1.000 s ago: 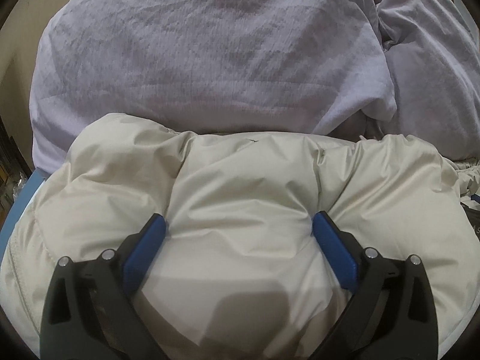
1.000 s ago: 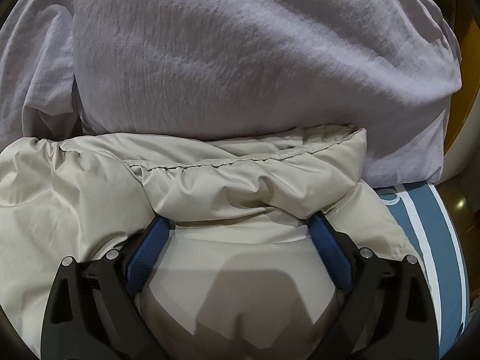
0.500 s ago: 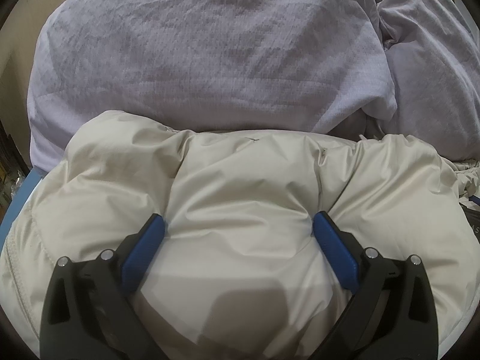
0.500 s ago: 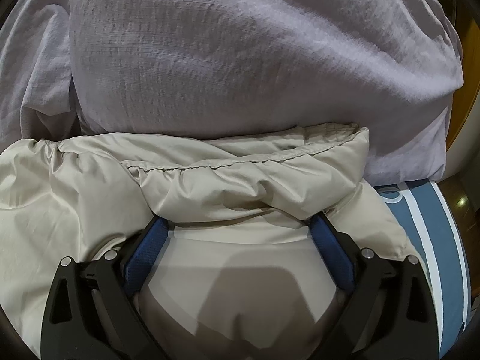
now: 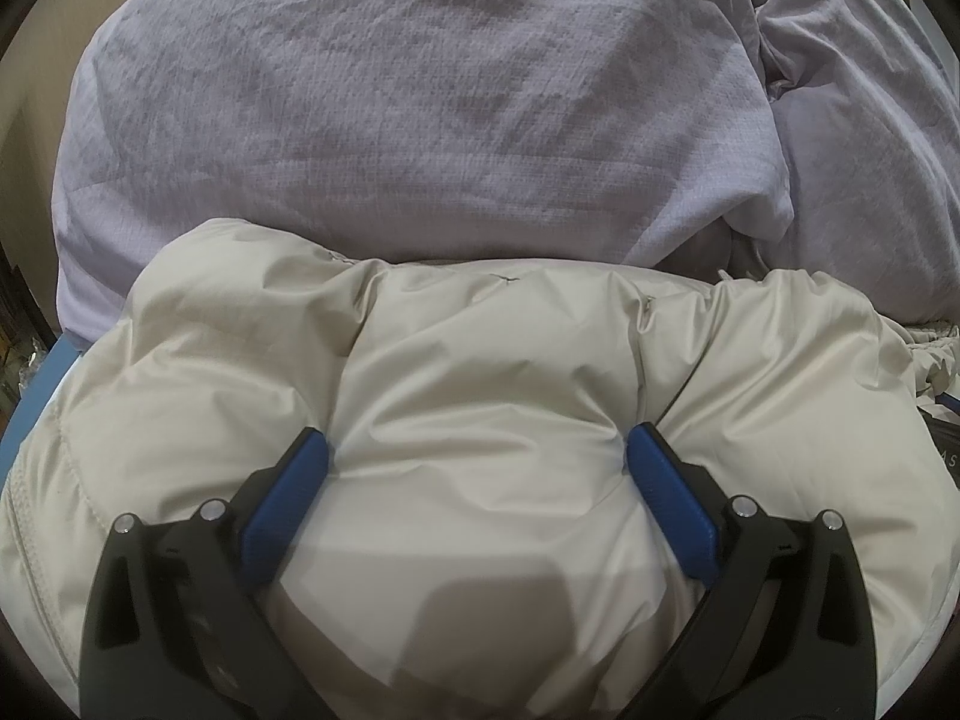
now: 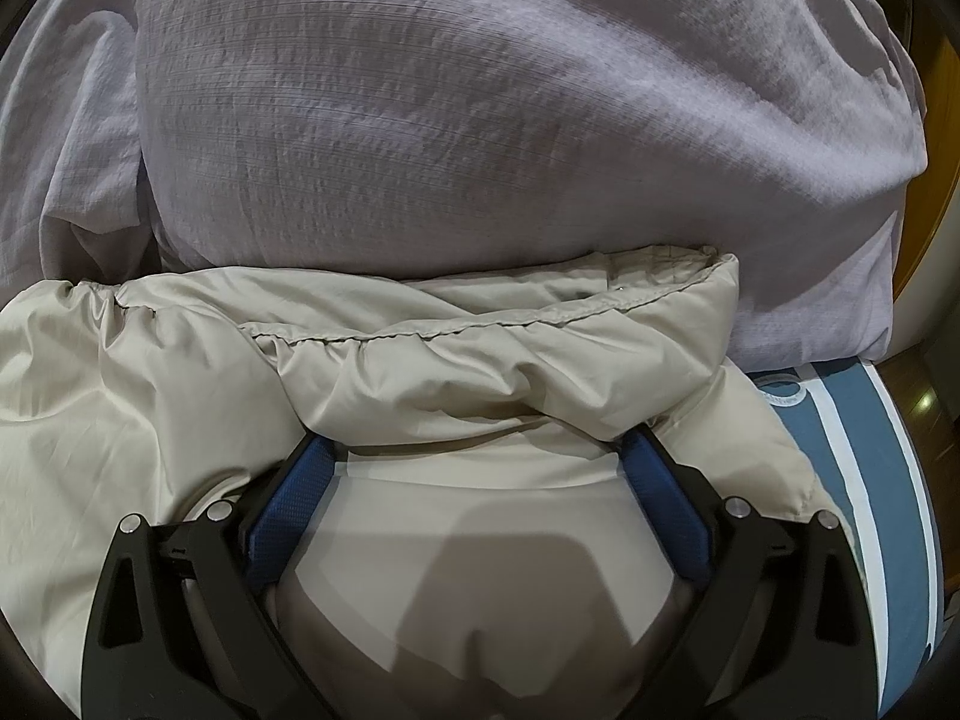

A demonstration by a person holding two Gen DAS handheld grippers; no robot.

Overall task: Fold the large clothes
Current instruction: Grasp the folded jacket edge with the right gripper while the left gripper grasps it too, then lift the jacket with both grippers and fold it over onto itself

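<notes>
A puffy beige jacket lies bunched in the near half of both views, with its gathered stitched hem showing in the right wrist view. My left gripper is open, its blue pads pressed down into the padding on either side of a bulge. My right gripper is open too, its pads tucked under the rolled hem fold of the jacket. Neither gripper pinches the cloth.
A large lavender garment is heaped behind the jacket and fills the far half of both views. A blue and white striped surface shows at the right, with a wooden edge beyond it.
Almost nothing has moved. Both grippers stay open and pressed on the jacket; the views shift by a hair.
</notes>
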